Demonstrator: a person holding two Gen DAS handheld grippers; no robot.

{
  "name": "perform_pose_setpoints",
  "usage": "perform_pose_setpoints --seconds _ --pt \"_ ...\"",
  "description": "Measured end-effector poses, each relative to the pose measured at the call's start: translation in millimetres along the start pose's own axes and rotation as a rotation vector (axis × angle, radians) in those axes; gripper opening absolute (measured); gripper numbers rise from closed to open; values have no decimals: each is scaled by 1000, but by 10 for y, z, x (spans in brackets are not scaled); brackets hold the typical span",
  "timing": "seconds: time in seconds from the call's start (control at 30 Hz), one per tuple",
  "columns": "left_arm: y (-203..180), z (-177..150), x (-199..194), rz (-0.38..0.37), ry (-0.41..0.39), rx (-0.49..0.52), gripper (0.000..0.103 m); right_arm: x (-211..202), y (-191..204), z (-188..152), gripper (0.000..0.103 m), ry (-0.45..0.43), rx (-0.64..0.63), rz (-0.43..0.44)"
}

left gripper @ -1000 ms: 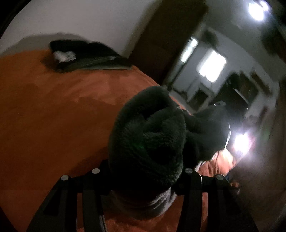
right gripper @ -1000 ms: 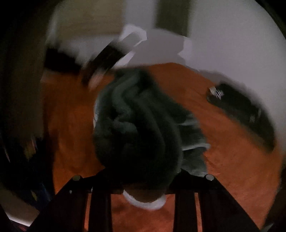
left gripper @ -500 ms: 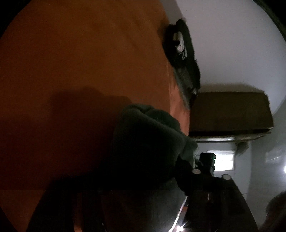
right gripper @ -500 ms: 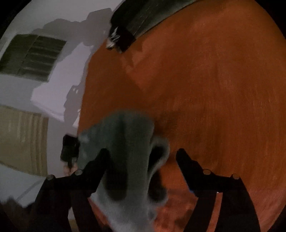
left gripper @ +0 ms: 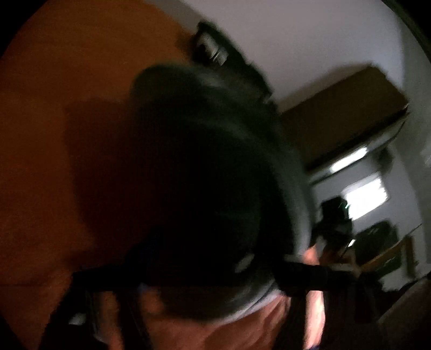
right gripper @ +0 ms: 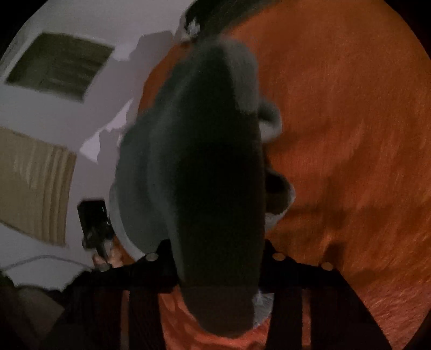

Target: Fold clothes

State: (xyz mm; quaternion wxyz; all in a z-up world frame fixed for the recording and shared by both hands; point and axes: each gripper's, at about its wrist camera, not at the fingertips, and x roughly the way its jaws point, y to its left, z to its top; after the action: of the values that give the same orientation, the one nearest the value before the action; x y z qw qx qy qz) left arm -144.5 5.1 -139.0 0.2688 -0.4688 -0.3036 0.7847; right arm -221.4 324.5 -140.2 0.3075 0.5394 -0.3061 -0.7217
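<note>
A dark grey-green fleece garment (left gripper: 204,188) fills the middle of the blurred left wrist view, bunched between the fingers of my left gripper (left gripper: 204,272), which is shut on it. The same garment (right gripper: 204,167) hangs in a thick fold in the right wrist view, pinched by my right gripper (right gripper: 215,258), which is shut on it. Both hold it above the orange bedspread (right gripper: 350,134). The other gripper shows at the left edge of the right wrist view (right gripper: 94,223).
A dark folded pile (left gripper: 215,53) lies at the far edge of the orange bed against a white wall. It also shows in the right wrist view (right gripper: 204,16). A brown cabinet (left gripper: 344,113) and a lit doorway (left gripper: 363,193) stand beyond the bed.
Both grippers have swung and rolled with the garment. The right gripper, open around the cloth half a second ago, is now shut on it. The garment is drawn taller between them.
</note>
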Motion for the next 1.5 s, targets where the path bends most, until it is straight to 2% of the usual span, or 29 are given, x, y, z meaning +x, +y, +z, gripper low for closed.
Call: perform_pose_setpoints --seconds 0.03,0.1,0.13,0.2,0.27,0.33,0.37,0.4,0.43,0.5,0.57,0.6,0.67,0.7,0.73,0.77,0.8,0.83,0.9,1.0,1.07,1.13,1.2,1.23,1.3,1.37,1.4,1.47,1.5 --pt "-81 79 19 -17 -24 -12 29 -99 48 64 33 -33 18 12" --pt "-220 334 -142 33 -35 -94 27 -309 131 194 29 -87 59 38" --pt "-201 490 -202 58 4 -185 27 -374 141 250 29 -97 80 22" --pt "-12 606 -163 59 102 -333 28 -274 62 300 32 -52 120 -21" --pt "175 411 -121 130 167 -397 31 -58 -82 295 41 25 163 -68" --pt "354 215 -85 198 228 -457 42 86 -156 272 48 93 186 -78" --pt "364 108 -139 186 216 -450 47 89 -140 239 53 108 175 -77" --pt "387 -7 -228 175 191 -448 55 51 -98 220 54 119 145 -90" --pt "413 -103 -342 179 160 -445 58 -12 -47 220 55 121 110 -119" --pt "386 -129 -454 198 126 -389 58 -169 63 264 60 101 30 -185" --pt "299 -63 -470 189 101 -314 58 -316 185 445 66 38 -47 -195" --pt "224 -7 -416 162 101 -273 61 -371 226 542 72 6 -74 -188" --pt "28 131 -194 128 118 -182 70 -362 218 738 74 -42 -87 -169" --pt "-43 153 -36 137 125 -138 76 -297 199 818 74 -56 -81 -176" --pt "-113 176 122 145 132 -94 76 -201 178 883 74 -65 -79 -192" --pt "-182 193 280 156 138 -52 75 -51 152 920 61 -65 -86 -223" --pt "-232 143 425 188 143 -26 69 69 107 946 31 -69 -74 -247" --pt "-279 89 514 199 166 -30 44 137 27 951 28 -83 -29 -257" --pt "-379 47 507 185 173 -82 27 68 71 845 24 -117 9 -236" --pt "-581 268 29 69 93 -170 26 -147 273 625 23 -164 23 -184" --pt "-460 428 51 135 110 -155 26 -102 358 588 29 -149 -1 -198" --pt "-242 520 250 198 158 -174 30 217 260 681 39 -97 -11 -246" --pt "-44 427 436 209 224 -224 41 457 131 784 59 -79 -6 -266" --pt "-11 387 423 202 224 -255 46 426 150 814 59 -89 -10 -277" --pt "-46 327 283 201 202 -269 46 209 346 835 59 -145 -63 -335" --pt "-315 402 2 302 126 -161 46 9 557 859 59 -203 -124 -393" --pt "-547 516 -152 347 53 -78 47 -54 697 878 59 -236 -174 -426" --pt "-880 830 -132 329 -28 27 63 -178 975 916 59 -302 -274 -489" --pt "-1003 929 32 324 -31 75 68 -189 1093 930 59 -313 -314 -519"
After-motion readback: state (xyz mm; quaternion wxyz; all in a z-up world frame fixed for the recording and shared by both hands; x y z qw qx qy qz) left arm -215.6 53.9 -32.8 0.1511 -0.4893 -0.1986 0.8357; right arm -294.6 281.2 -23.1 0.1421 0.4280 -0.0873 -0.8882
